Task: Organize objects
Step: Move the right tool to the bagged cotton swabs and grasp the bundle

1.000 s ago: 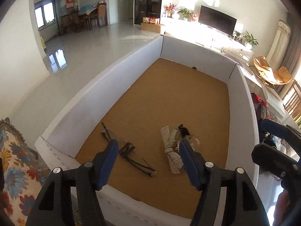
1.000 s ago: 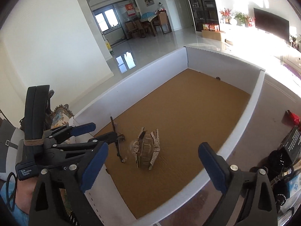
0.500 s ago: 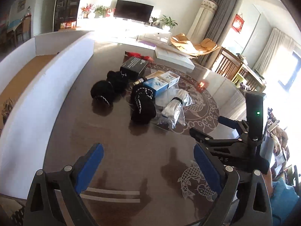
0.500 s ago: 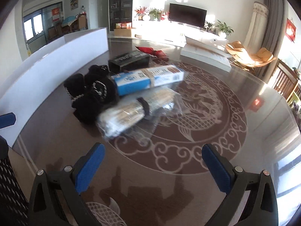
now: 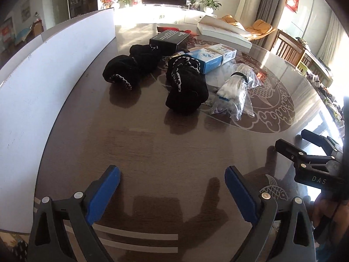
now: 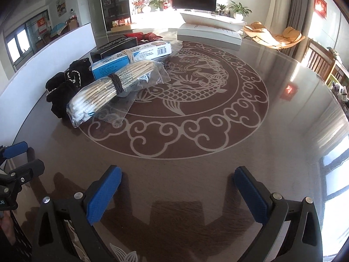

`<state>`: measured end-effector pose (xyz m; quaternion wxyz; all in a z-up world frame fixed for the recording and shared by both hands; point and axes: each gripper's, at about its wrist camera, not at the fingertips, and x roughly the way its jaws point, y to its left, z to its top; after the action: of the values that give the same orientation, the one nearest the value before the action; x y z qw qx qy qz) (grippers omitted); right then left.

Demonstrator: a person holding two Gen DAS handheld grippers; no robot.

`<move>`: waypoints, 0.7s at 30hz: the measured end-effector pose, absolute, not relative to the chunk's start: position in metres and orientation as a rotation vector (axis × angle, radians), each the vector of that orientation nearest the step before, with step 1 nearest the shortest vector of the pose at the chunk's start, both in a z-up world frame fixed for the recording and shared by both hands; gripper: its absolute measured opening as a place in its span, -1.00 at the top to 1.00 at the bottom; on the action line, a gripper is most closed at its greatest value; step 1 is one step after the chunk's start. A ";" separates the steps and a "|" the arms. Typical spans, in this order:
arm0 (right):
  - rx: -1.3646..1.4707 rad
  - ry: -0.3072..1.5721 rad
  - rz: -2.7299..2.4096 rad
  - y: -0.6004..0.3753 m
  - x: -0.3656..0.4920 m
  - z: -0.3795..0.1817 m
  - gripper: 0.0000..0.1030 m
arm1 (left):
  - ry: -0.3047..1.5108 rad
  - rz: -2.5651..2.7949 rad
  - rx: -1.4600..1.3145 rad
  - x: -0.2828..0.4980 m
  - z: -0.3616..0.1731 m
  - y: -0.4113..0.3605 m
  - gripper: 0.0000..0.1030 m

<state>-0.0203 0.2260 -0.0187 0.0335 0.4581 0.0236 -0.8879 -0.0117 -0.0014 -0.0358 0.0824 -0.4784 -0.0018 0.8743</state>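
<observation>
Where the clutter sits mid-table, a bag of cotton swabs [image 6: 102, 91] lies against a blue box [image 6: 133, 59], black fabric bundles [image 5: 185, 85] just beside, a black box [image 5: 169, 40] behind; white wall [image 5: 43, 69] at left. Left gripper [image 5: 172, 187] spread wide, empty, above the dark table [image 5: 152, 144]. Right gripper [image 6: 177, 187] likewise wide, holding nothing

We see a dark brown table [image 6: 218, 174] with a pale fish-and-cloud pattern at its middle. The pouches [image 5: 185, 87] are black with white beaded trim. The box [image 6: 130, 59] is blue and white, the other box [image 5: 169, 38] black. Our grippers' pads [image 6: 102, 194] are blue on black frames. The wall [image 5: 43, 69] along the table's left edge is white.
</observation>
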 end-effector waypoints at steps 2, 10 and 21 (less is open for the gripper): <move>1.410 0.074 -2.732 0.225 -0.020 -0.019 -1.00 | 0.066 2.617 -1.441 -0.011 -0.039 0.006 -0.98; 1.411 0.079 -2.732 0.224 -0.020 -0.019 -1.00 | 0.136 2.610 -1.446 -0.012 -0.042 0.014 -1.00; 1.410 0.078 -2.732 0.224 -0.020 -0.019 -1.00 | 0.133 2.609 -1.445 -0.012 -0.042 0.014 -1.00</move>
<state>-0.0203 0.2238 -0.0195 0.0329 0.4582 0.0255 -0.8879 -0.0120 0.0135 -0.0424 0.0780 -0.4827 0.0443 0.8712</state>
